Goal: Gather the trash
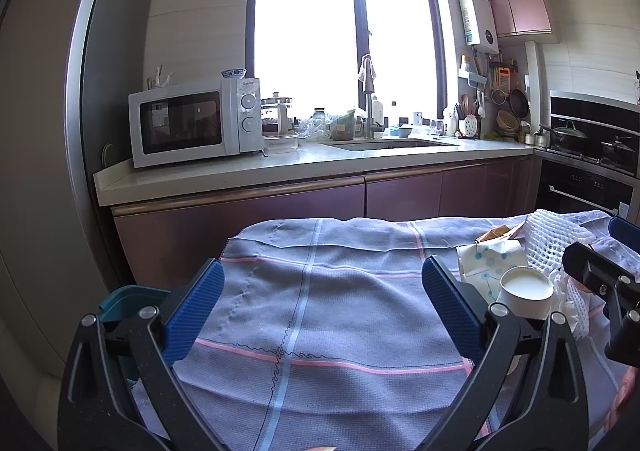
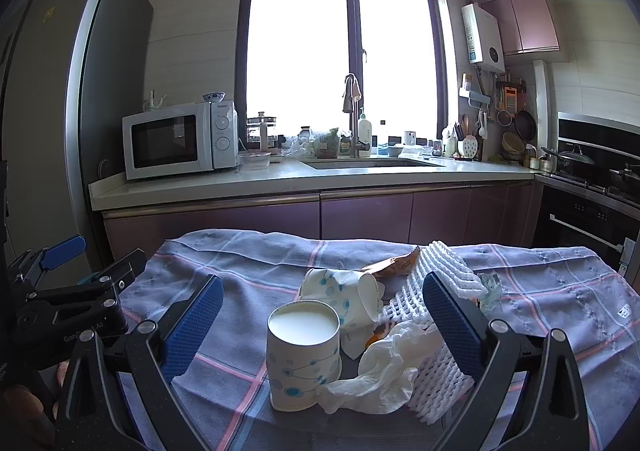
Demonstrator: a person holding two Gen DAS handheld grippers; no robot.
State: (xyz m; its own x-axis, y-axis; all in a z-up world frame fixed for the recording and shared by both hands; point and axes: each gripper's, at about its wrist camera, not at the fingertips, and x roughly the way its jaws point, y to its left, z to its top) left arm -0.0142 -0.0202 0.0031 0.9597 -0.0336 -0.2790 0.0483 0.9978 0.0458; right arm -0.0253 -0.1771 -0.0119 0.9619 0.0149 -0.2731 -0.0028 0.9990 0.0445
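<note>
A pile of trash lies on the checked cloth (image 2: 240, 275). A patterned paper cup (image 2: 304, 355) stands nearest me, showing a white top. Behind it lies a crushed paper cup (image 2: 344, 295). To its right are a crumpled white tissue (image 2: 384, 363), white foam net (image 2: 440, 279) and a brown wrapper (image 2: 396, 263). My right gripper (image 2: 322, 325) is open, with the standing cup between its fingers and untouched. My left gripper (image 1: 324, 303) is open over bare cloth, left of the paper cup (image 1: 526, 291) and foam net (image 1: 556, 235). The right gripper (image 1: 604, 247) shows at that view's right edge.
A teal bin (image 1: 128, 303) sits low at the table's left edge, beside my left gripper (image 2: 92, 259). Beyond the table runs a kitchen counter (image 1: 320, 167) with a microwave (image 1: 192, 123), a sink and a stove (image 1: 592, 147). A tall fridge (image 1: 40, 131) stands on the left.
</note>
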